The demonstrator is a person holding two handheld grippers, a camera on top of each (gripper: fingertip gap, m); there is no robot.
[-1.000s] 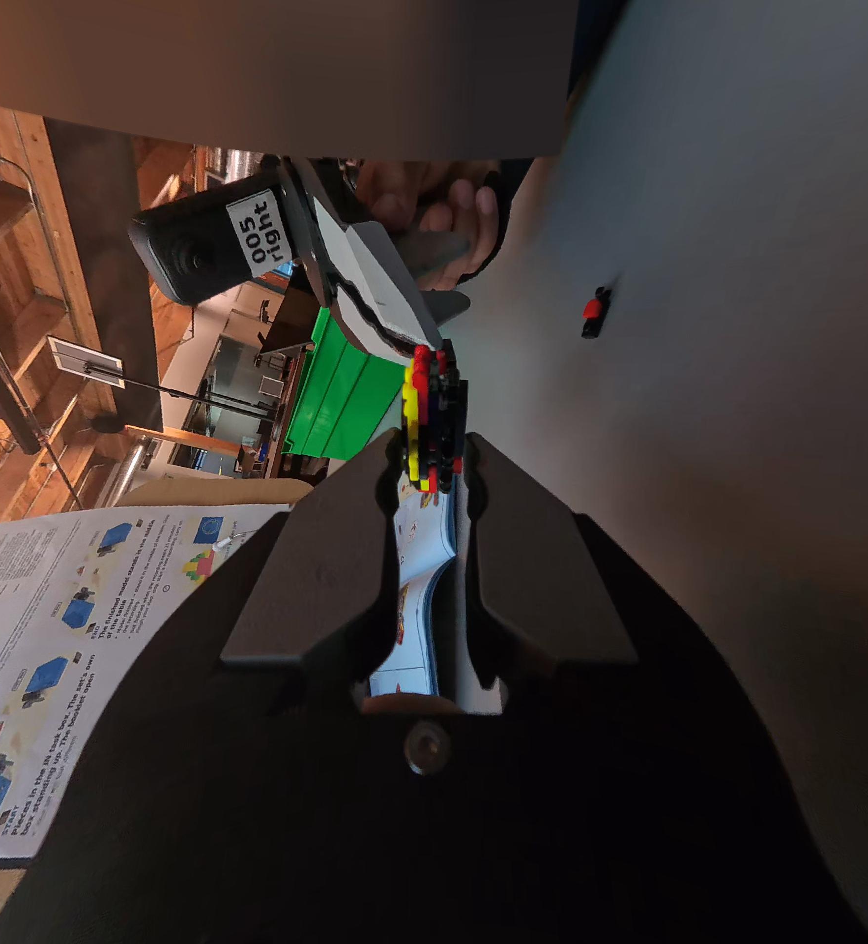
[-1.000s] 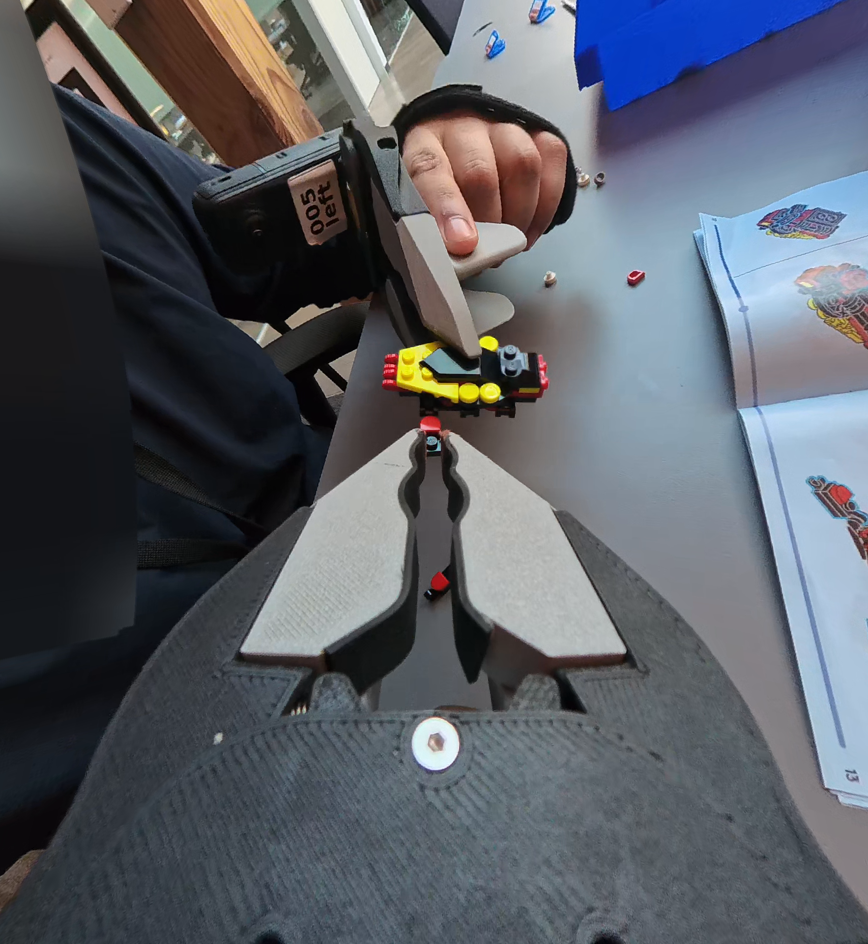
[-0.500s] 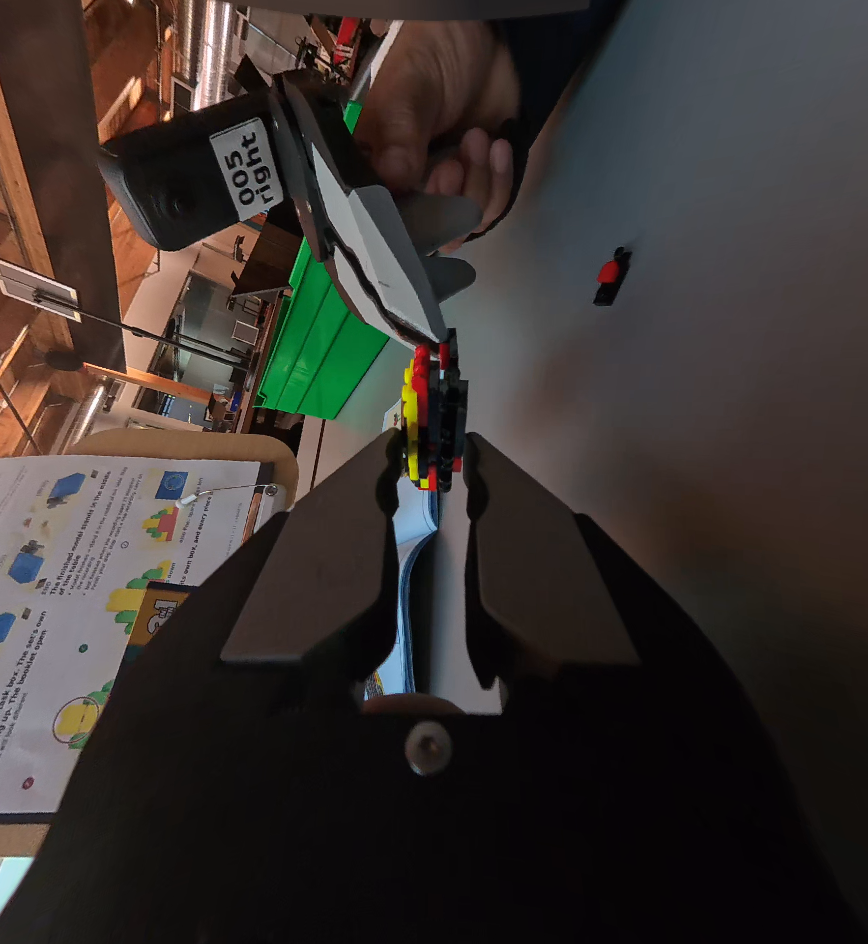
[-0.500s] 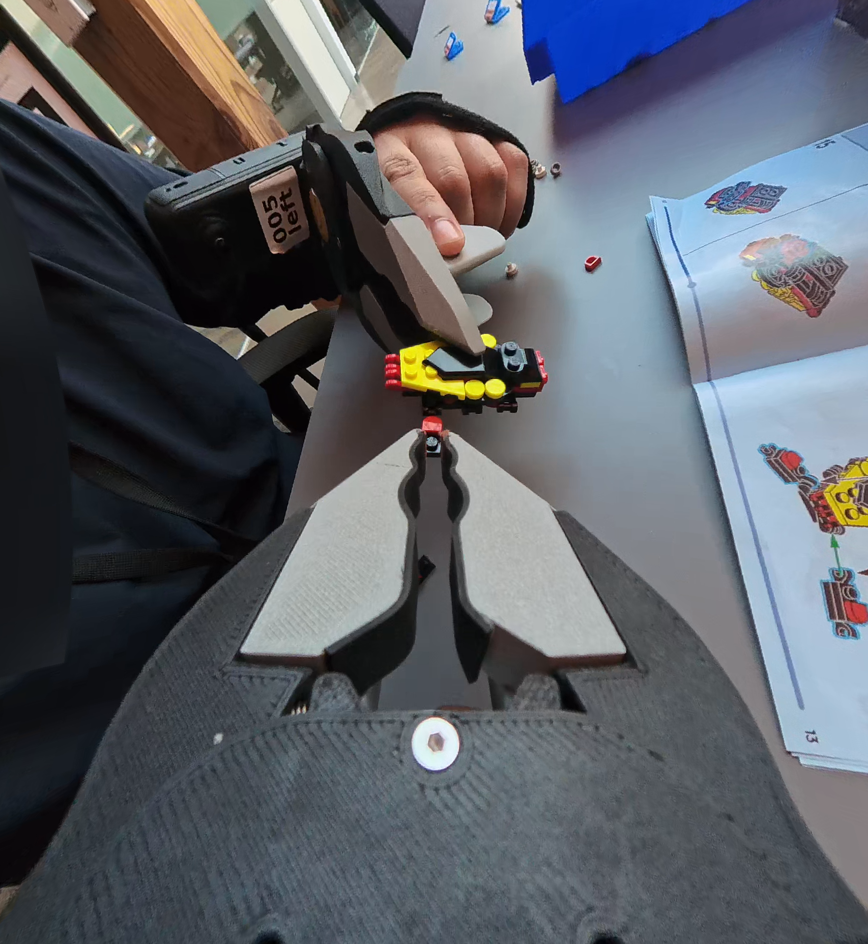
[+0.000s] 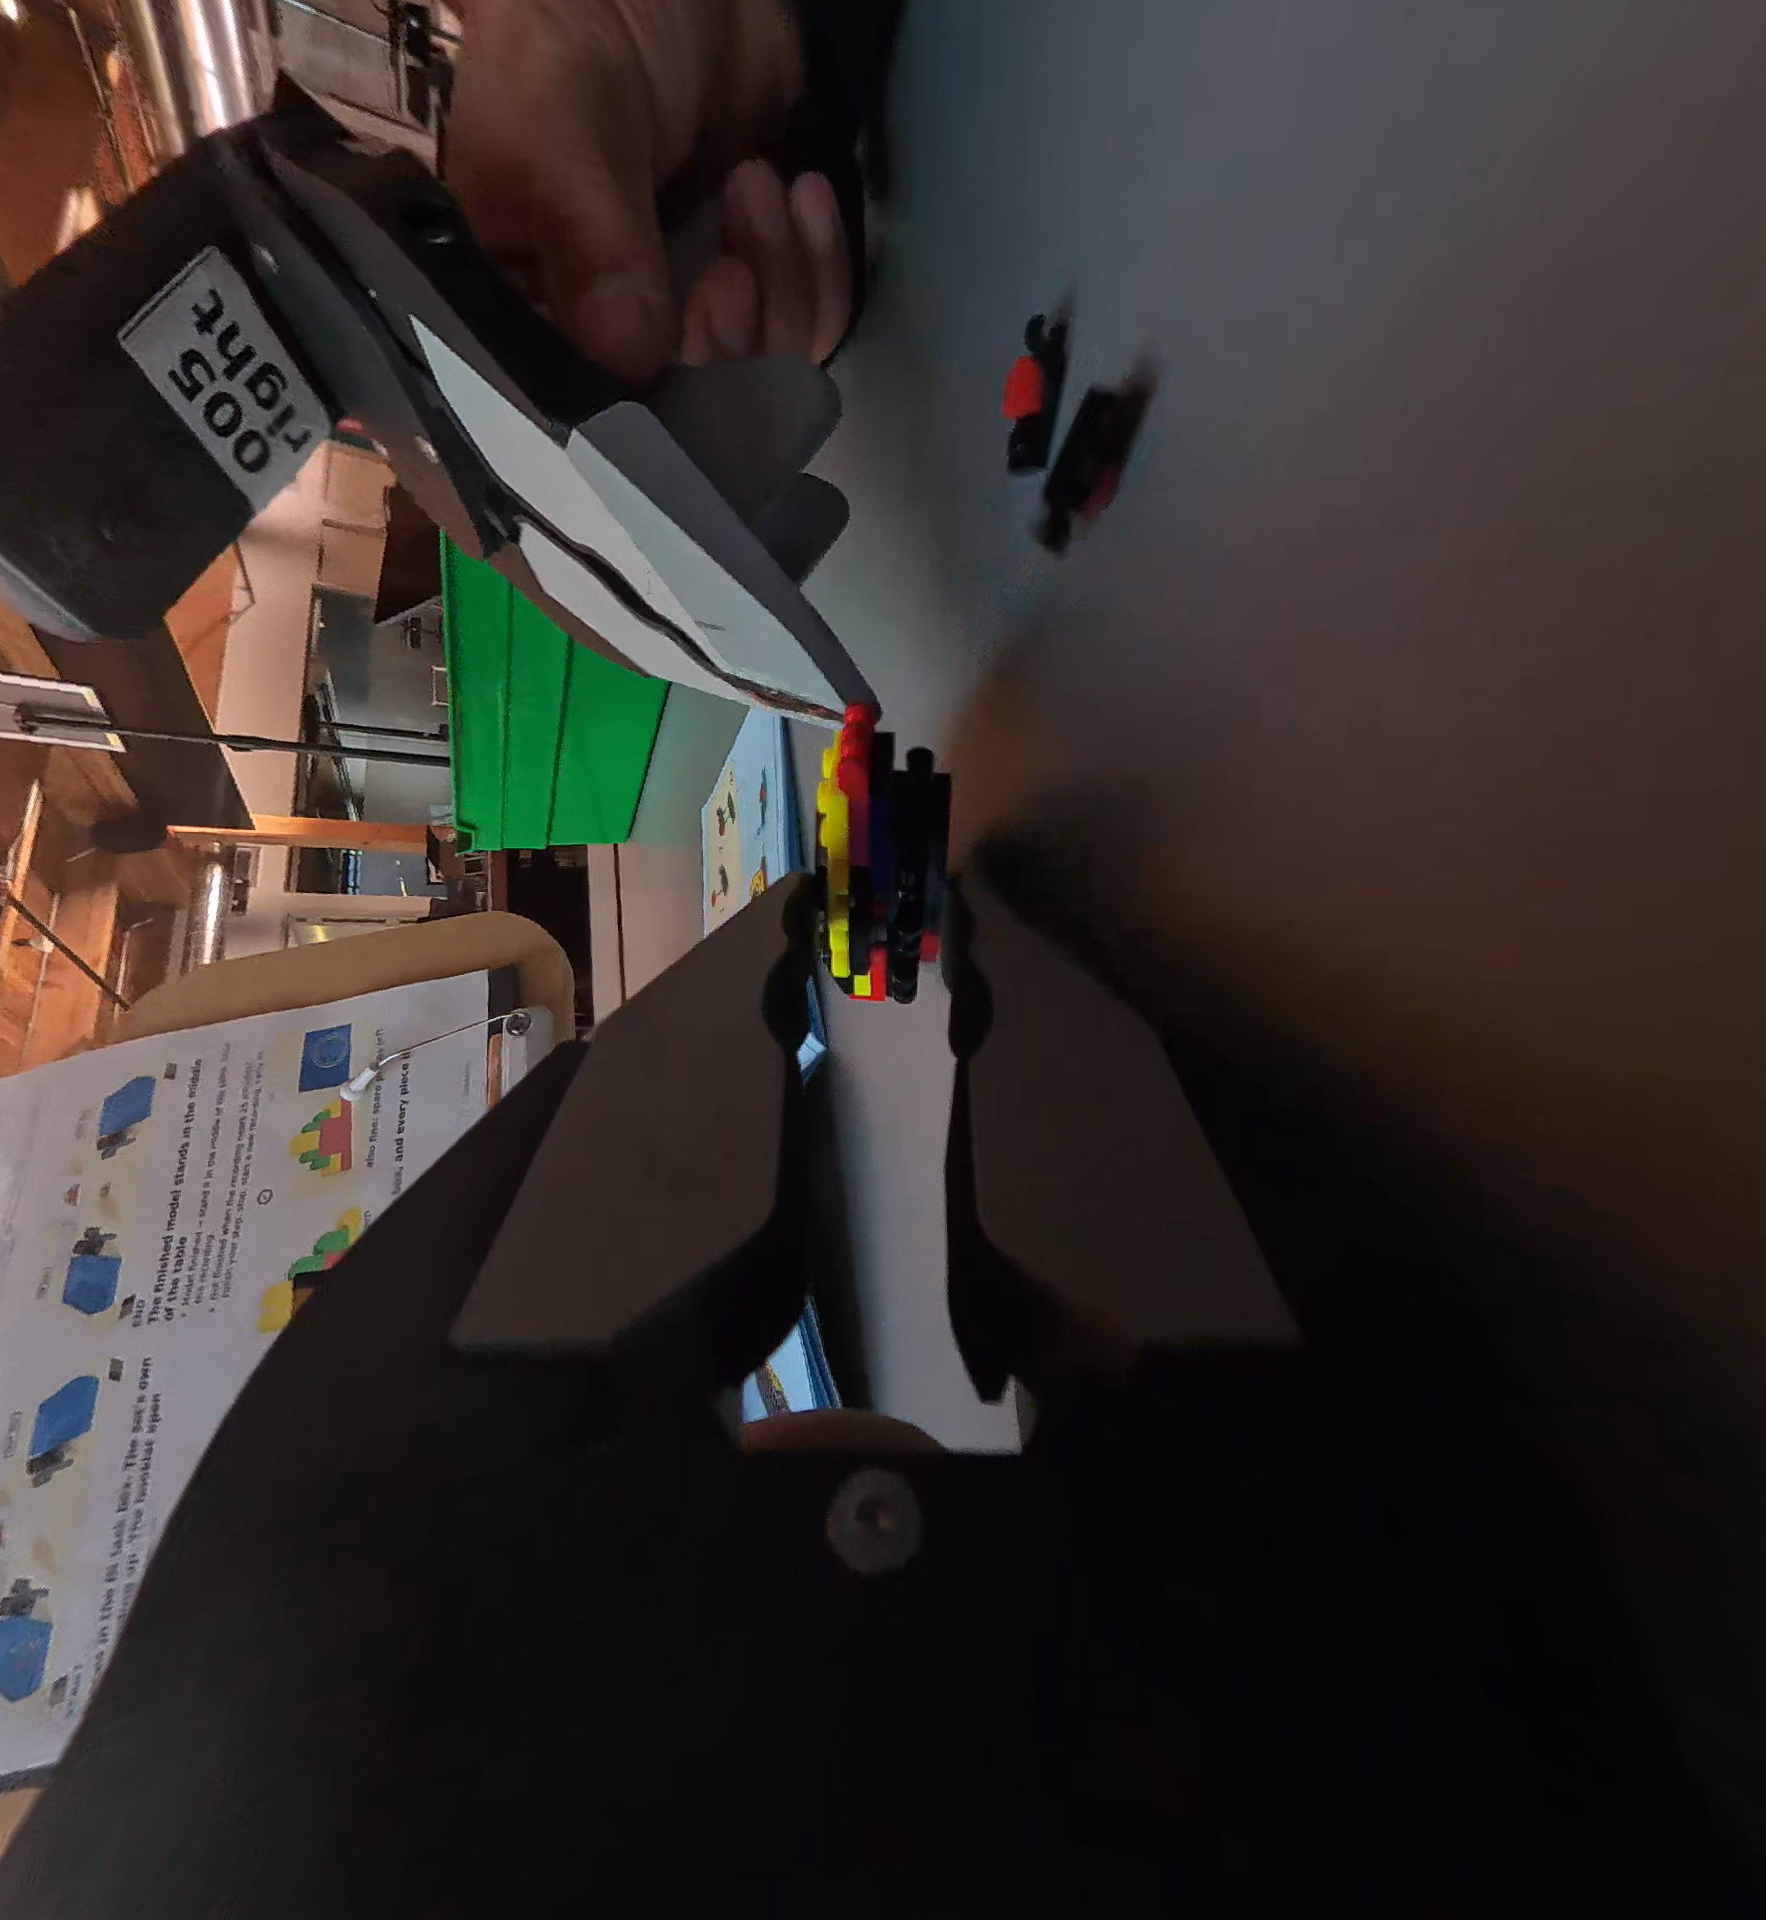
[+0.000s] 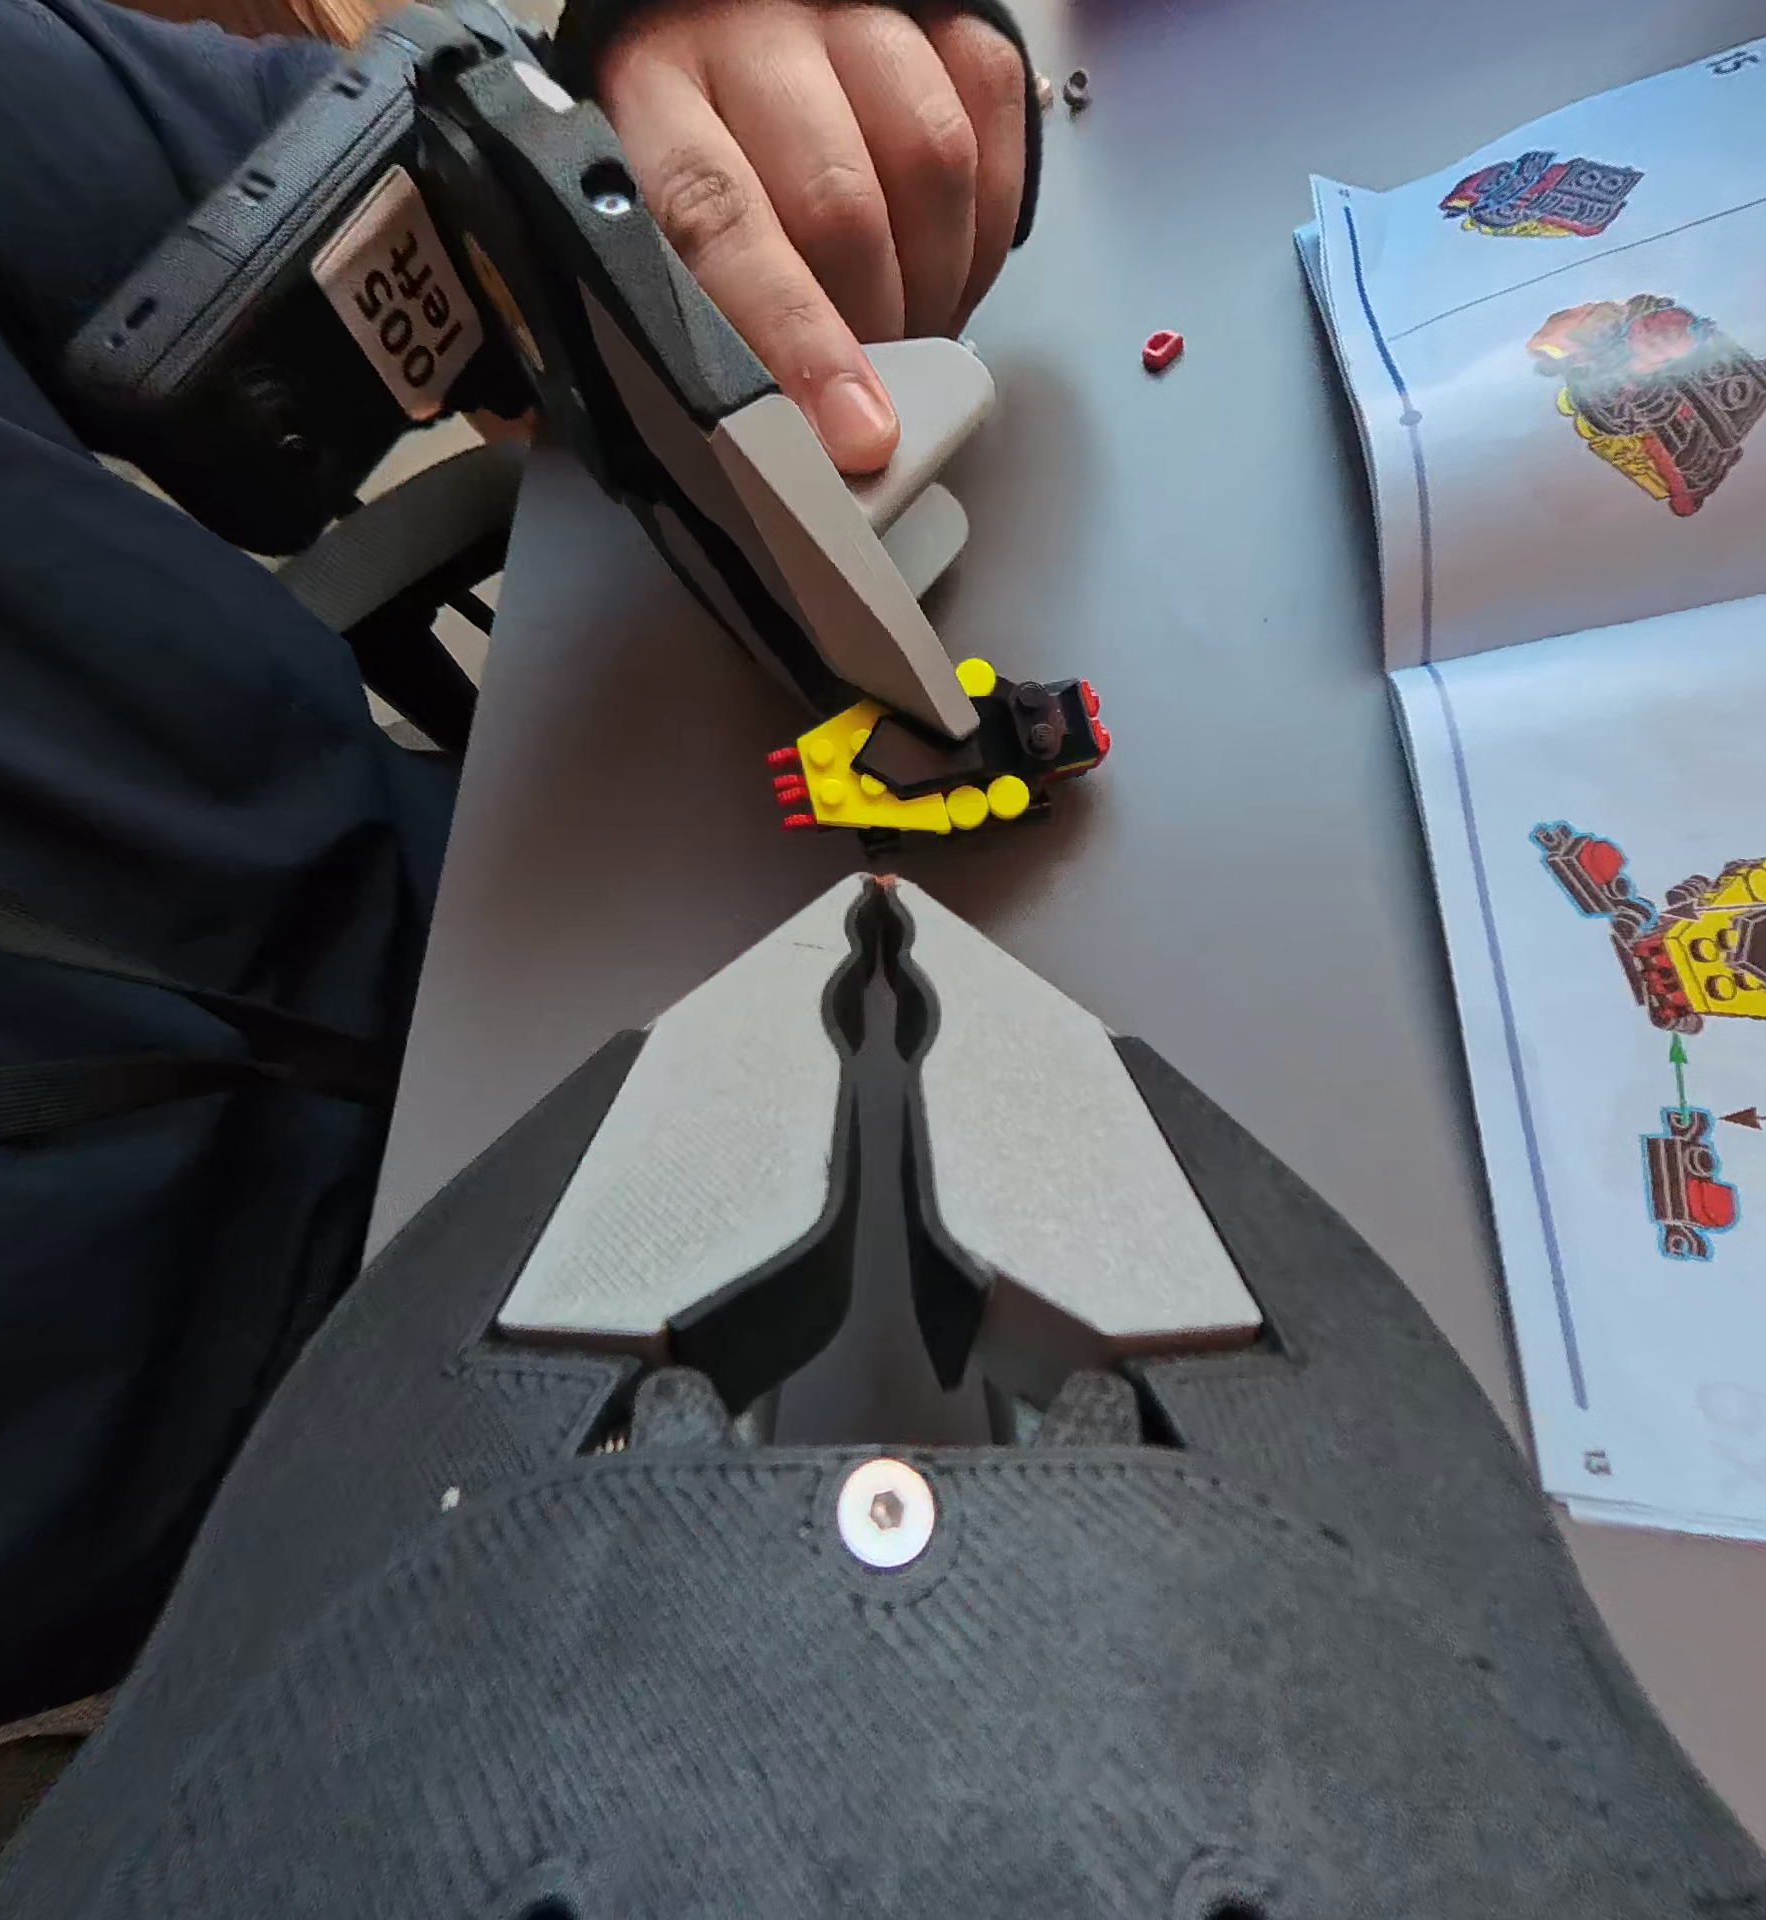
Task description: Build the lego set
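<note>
— At mid-frame of your right wrist view, what do you have?

— Your right gripper [image 6: 879,883] is pinched almost closed. Only a sliver of a red piece [image 6: 880,880] shows at the very tips, so you are holding it by its end.

— And the model?

— The model [image 6: 936,753] sits just above those tips in the frame, a narrow gap away, near the left edge of the table [image 6: 1201,644]. It is yellow and black with red ends, lying flat with its studs up.

— What about my left gripper?

— Your left gripper [image 5: 879,896] is narrow and clamped on the model. In its own view the model stands edge-on between the two fingertips, touching both. From the right wrist view, its upper finger comes down from the upper left and lies on the model's black centre plate, with your left hand [image 6: 817,197] on the handle.

— Does the left view show the red piece?

— Yes, at the tip of your right gripper, touching the model's upper end at mid-frame.

— Anything else nearby?

— A booklet [image 6: 1627,665] lies open along the right side of the right wrist view, well apart from the model. A loose red bit [image 6: 1161,349] lies on the table between your left hand and the booklet.
</note>
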